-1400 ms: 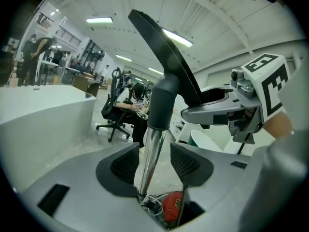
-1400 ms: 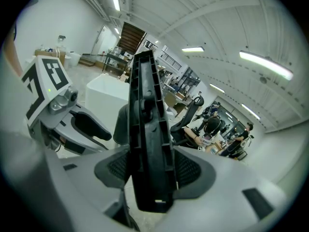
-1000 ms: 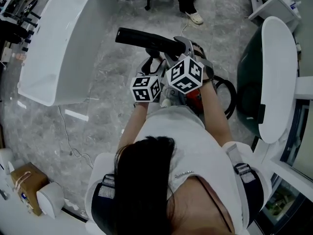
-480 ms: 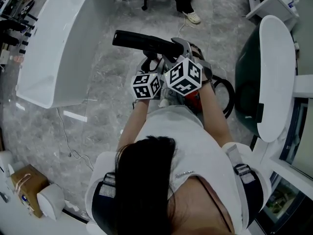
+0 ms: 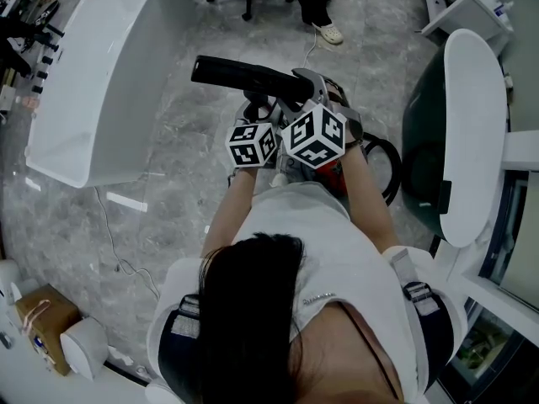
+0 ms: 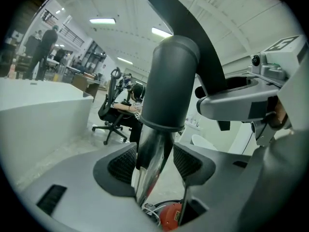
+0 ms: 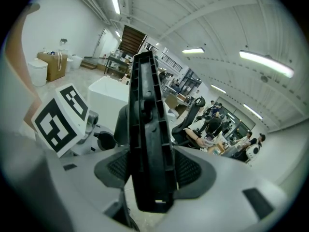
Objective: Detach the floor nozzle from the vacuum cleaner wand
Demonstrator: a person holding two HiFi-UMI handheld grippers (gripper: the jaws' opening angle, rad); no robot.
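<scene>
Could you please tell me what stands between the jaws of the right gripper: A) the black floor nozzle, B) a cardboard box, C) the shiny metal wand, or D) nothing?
A: in its own view the right gripper has its pads closed on the black floor nozzle, while the wand stands in the left gripper.

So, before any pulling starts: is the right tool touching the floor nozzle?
Touching. The right gripper view shows the right tool with both pads pressed against the black floor nozzle.
</scene>
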